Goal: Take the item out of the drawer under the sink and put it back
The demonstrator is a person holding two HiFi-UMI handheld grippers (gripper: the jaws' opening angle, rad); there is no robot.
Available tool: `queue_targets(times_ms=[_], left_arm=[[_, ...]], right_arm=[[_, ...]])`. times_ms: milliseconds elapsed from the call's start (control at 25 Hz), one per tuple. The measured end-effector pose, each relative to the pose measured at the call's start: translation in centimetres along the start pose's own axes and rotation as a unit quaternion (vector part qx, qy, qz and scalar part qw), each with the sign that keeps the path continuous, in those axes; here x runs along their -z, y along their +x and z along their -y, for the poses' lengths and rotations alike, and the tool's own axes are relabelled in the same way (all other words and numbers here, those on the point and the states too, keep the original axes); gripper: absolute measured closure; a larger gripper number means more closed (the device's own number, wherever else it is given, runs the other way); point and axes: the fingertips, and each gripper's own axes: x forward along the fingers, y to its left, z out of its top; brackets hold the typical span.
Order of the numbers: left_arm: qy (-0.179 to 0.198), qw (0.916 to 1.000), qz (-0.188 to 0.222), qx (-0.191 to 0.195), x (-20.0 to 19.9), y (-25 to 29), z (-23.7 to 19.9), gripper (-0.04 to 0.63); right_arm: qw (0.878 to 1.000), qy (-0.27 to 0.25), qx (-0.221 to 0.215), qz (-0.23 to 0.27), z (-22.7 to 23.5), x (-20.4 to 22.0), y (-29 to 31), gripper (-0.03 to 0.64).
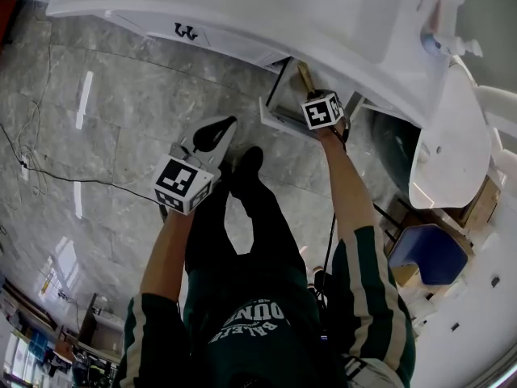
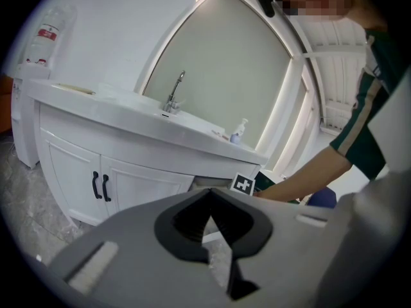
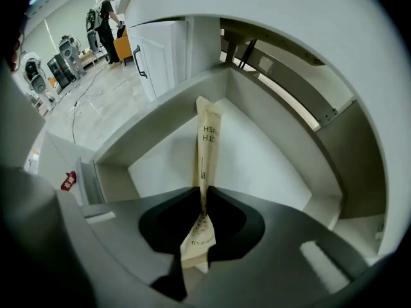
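I am seeing the right gripper (image 3: 201, 192) clamping its fingers on a slim cream paper packet (image 3: 207, 140) at centre frame, inside the white drawer (image 3: 263, 162); left gripper (image 2: 210, 192) fingers sitting together.

**Camera setup: one overhead, two riding the grippers**

Head view: high, aimed steeply down at the floor (image 1: 97, 136), with the sink cabinet (image 1: 242, 14) along the top edge.
Left hand-held gripper (image 2: 212, 218) view: low, set back, nearly level at the cabinet front.
Right hand-held gripper (image 3: 200, 204) view: close, looking down into the open drawer (image 3: 257, 146).
Head and right views share the drawer.
Head and left views share the cabinet and the right marker cube (image 2: 243, 185).
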Motion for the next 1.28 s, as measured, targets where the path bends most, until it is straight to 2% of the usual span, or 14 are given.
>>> queue_targets(times_ms=[360,800,1120,1280], left_arm=[[0.005,1.0,0.001,0.001,-3.0,-0.8,0.3,0.545],[0.027,0.9995,0.01,0.012,-8.7,-3.9,2.3,0.545],[0.06,0.9977,0.019,0.025,-13.4,-5.9,3.1,0.545],[0.074,0.9966,0.025,0.028,-15.6,-6.9,4.1,0.545]], right_arm=[[1.0,0.012,0.001,0.0,-0.2,0.0,-2.8,0.582],[0.998,0.05,-0.004,0.024,-2.3,-0.4,-10.7,0.583],[0.991,0.108,-0.006,0.078,-4.0,-1.6,-18.4,0.584],[0.985,0.123,-0.007,0.125,-4.9,-3.0,-22.1,0.584]])
